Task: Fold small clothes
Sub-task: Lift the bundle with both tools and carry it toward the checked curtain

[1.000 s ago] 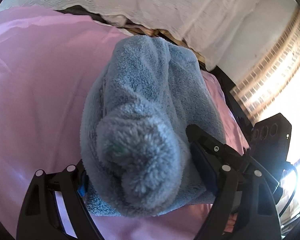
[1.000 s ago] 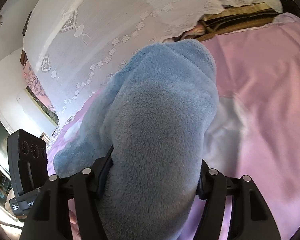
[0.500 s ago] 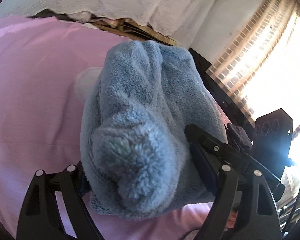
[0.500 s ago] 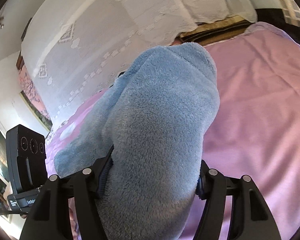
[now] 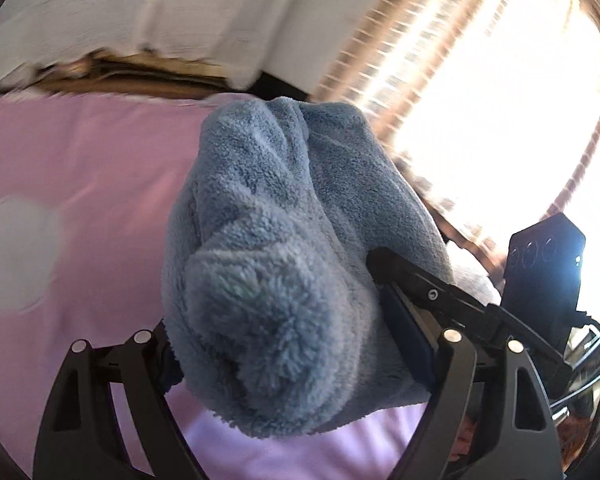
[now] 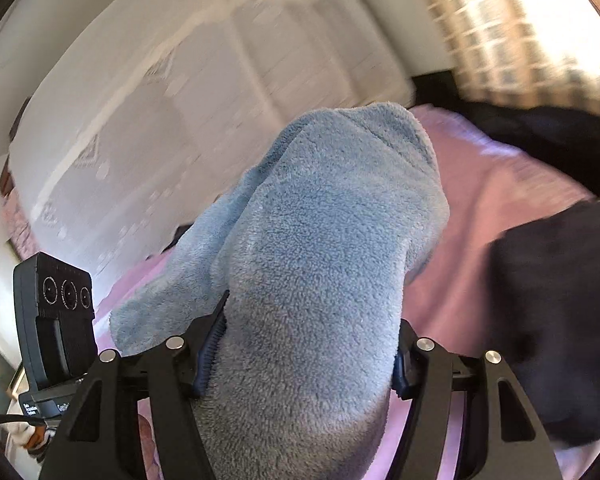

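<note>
We see the left hand-held gripper (image 5: pixel 300 352) clamped on a bunched end of the fluffy blue cloth (image 5: pixel 284 248), which is lifted above the pink bedsheet (image 5: pixel 92 168). The right hand-held gripper (image 6: pixel 304 360) is clamped on another thick fold of that cloth (image 6: pixel 320 248), also above the sheet. A dark garment (image 6: pixel 556 312) lies on the sheet to the cloth's right.
</note>
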A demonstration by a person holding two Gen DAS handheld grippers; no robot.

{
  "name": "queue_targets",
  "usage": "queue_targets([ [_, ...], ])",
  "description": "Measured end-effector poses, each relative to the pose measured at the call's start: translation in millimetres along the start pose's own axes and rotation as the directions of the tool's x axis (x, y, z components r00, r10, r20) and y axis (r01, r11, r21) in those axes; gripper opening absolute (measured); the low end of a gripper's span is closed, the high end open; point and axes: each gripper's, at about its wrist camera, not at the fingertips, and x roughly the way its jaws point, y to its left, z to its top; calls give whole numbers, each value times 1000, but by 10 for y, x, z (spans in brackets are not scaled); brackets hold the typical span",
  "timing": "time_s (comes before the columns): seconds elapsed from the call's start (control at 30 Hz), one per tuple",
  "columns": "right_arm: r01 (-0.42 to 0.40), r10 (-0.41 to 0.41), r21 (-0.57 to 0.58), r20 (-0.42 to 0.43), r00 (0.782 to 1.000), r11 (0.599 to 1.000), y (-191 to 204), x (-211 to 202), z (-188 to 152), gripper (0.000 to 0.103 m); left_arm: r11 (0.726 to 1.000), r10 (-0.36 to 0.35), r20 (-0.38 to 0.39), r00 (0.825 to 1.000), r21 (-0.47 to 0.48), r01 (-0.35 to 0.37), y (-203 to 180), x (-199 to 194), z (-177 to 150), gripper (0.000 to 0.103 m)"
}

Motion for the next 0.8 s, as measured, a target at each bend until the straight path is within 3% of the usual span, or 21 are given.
queue_targets([
  [0.1,55,-55,20,46,997,998,-310,-292,153,65,997,-42,-26,999,57,44,-416,294,103,82],
  [0.3,125,-132,75,97,987,989,-898,-730,309,65,989,-107,-78,991,93,114,-900,717,160,82],
  [0.6,141,-157,187,69,985,972,-1484,-747,212,65,986,-101,-176,979,110,122,-1140,1250,10,82],
  [0.8,116,-136,219,78,988,969,-1653,-839,186,65,979,-122,-179,976,142,148,-1280,1295,-2,82],
])
